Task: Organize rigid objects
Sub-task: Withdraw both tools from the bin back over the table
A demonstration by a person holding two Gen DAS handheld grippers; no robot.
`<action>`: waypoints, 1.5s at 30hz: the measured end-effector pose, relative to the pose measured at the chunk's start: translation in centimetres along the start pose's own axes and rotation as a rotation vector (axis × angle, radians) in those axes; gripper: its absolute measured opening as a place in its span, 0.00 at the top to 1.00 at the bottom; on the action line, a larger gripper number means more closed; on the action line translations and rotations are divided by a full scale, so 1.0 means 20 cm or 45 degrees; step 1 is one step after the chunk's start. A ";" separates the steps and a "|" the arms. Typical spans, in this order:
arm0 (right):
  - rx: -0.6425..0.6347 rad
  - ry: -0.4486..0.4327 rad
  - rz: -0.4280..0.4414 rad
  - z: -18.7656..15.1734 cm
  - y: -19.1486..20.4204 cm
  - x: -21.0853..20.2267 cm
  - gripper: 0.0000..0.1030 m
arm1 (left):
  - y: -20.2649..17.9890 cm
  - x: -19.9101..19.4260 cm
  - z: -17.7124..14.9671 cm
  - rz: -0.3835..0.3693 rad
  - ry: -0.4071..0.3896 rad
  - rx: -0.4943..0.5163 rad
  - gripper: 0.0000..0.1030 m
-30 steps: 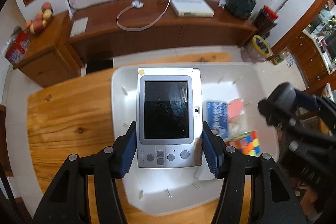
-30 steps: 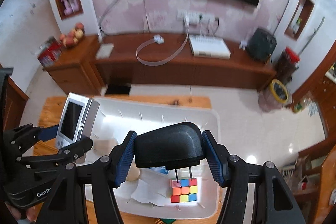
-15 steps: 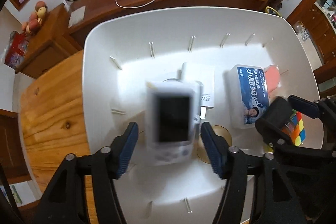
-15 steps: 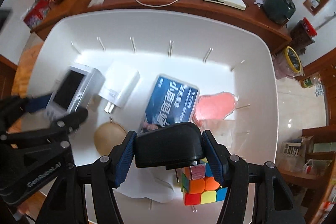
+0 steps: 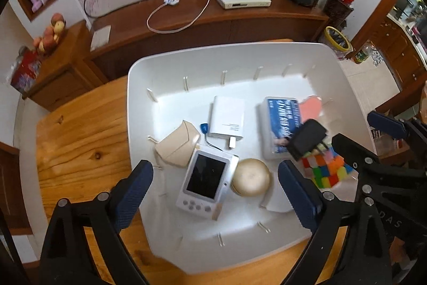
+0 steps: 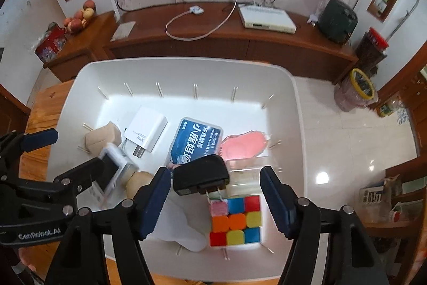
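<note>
Handheld console (image 5: 206, 179) dropped into bin (image 5: 347, 87) | left gripper (image 5: 214, 194) spread, empty | right gripper (image 6: 214, 198) opening, black adapter (image 6: 201, 174) released in bin | next: retract both.

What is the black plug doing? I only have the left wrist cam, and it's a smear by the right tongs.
Observer: In the right wrist view the black charger sits between the right tongs, whose jaws have just been opening. The far pad is well clear of it, so there is no grip.
Operator: Where's it sitting?
Observer: Its body lies over what looks like a clear box, and its prongs point at the colour cube.
Operator: Is the cube covered?
Observer: Barely. The whole top face shows, and only the prongs reach over its pink corner.
</note>
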State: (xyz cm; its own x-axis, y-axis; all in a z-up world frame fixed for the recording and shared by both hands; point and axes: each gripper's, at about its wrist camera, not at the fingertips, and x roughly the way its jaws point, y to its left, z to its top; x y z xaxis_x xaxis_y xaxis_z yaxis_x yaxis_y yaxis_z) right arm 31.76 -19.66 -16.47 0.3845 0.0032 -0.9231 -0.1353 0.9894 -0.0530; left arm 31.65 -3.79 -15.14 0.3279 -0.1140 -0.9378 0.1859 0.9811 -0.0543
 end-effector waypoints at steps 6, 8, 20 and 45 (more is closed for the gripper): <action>-0.022 -0.084 0.020 -0.10 -0.03 -0.18 0.32 | -0.06 -0.17 -0.08 0.007 -0.071 0.013 0.07; -0.035 -0.107 0.023 -0.15 -0.03 -0.24 0.32 | -0.09 -0.23 -0.11 0.016 -0.098 0.025 0.07; -0.092 -0.255 0.069 -0.45 -0.09 -0.65 0.32 | -0.23 -0.57 -0.35 0.006 -0.218 0.011 0.07; -0.170 -0.260 0.177 -0.90 -0.12 -0.70 0.32 | -0.32 -0.68 -0.76 0.016 -0.308 -0.127 0.07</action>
State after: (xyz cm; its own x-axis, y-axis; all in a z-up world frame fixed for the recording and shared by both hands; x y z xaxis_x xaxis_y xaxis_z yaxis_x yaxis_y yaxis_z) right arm 10.23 -24.68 -10.18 0.5277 0.1804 -0.8300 -0.3136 0.9495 0.0069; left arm 11.90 -6.18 -7.28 0.5438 -0.1238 -0.8300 0.0917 0.9919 -0.0879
